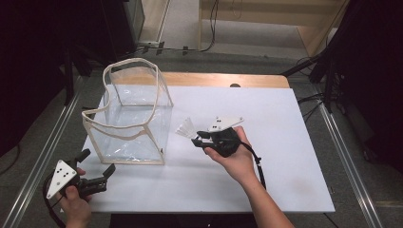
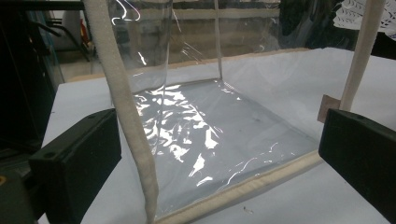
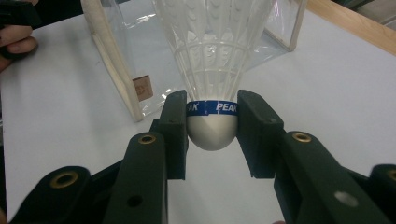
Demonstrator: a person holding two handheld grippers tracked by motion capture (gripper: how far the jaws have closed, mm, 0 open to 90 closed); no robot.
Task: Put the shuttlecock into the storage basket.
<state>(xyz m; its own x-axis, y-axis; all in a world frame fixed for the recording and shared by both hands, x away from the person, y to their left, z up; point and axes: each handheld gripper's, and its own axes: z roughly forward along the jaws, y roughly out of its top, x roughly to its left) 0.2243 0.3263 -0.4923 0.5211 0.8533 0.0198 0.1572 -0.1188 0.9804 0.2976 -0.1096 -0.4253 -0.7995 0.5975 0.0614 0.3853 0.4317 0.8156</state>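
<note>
Right tongs (image 3: 212, 128) clamped on the white cork base of a shuttlecock (image 3: 212, 70), jaws pressing either side at the blue band printed "PEAK", feathers fanning toward the top of the right gripper view. In the high view, same tongs (image 1: 196, 138) at frame centre, held in the right hand (image 1: 235, 156), shuttlecock (image 1: 185, 128) pointing toward the upper left, just beside the lower right corner of a clear plastic bag (image 1: 130, 111) with cream fabric trim. Bag standing upright and open-topped on the white counter (image 1: 266, 142), left of centre. Left tongs (image 1: 100, 166) at lower left of the high view, gripped by the left hand (image 1: 76, 202), spread wide and empty, near the bag's front bottom edge. In the left gripper view, black jaws far apart at either side of the frame, bag (image 2: 201, 126) between and beyond them, not touched.
</note>
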